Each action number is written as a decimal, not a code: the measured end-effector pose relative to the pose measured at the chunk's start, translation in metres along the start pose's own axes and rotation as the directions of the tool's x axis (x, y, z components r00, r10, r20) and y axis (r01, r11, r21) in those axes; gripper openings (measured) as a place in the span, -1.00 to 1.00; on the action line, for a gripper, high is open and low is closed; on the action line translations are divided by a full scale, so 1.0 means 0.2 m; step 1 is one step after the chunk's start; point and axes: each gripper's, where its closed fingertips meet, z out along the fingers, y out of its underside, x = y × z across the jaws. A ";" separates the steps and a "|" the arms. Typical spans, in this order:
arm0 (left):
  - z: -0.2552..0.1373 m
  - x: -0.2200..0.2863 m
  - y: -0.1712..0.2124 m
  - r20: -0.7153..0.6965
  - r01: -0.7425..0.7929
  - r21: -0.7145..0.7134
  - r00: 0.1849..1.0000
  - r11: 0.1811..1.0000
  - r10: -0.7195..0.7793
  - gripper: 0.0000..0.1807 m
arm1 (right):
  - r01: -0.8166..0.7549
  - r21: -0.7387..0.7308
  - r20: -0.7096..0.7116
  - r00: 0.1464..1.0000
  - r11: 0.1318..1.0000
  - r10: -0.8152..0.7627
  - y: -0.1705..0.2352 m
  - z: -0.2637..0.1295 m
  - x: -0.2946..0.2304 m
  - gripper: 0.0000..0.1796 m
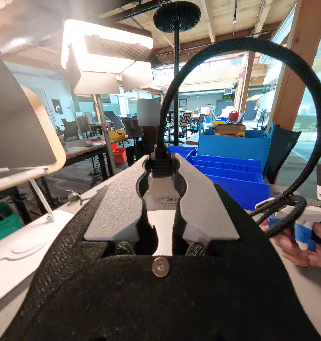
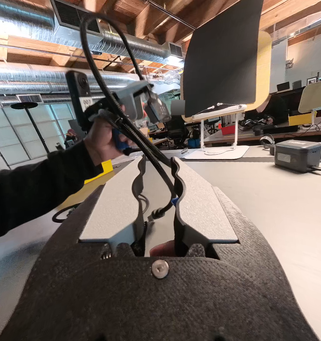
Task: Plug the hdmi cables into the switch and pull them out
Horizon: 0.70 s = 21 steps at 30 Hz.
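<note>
My left tongs [image 1: 160, 167] squeeze the silver switch [image 1: 160, 191], long way toward 12 o'clock. Its black cable [image 1: 248, 48] loops up, then down toward 4 o'clock. My right tongs [image 2: 157, 162] hang loose around that cable [image 2: 157, 166], above the worktop [image 2: 266, 203].

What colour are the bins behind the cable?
Bright blue bins, clearest in the left wrist view, behind the black cable.

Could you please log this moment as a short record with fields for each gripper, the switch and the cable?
left gripper: shut on switch
switch: silver box held off the table, one cable plugged into its far end
cable: black braided, loops up and right to the right gripper
right gripper: jaws apart, cable runs between them, grip unclear
bins: blue, behind the switch
</note>
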 end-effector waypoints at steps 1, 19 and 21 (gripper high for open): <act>0.00 -0.01 0.04 0.003 0.023 0.003 1.000 1.000 -0.023 -0.76 | 0.001 0.004 0.004 1.000 1.000 -0.001 -0.01 -0.01 0.01 -0.69; -0.30 -0.03 0.27 -0.122 0.199 0.129 0.975 0.971 -0.184 -0.75 | -0.052 -0.448 0.241 0.954 0.893 0.177 0.16 0.49 -0.13 -0.16; -0.30 -0.03 0.28 -0.108 0.184 0.136 0.979 0.973 -0.170 -0.75 | -0.130 -0.563 0.246 0.916 0.816 0.316 0.29 0.62 -0.19 0.00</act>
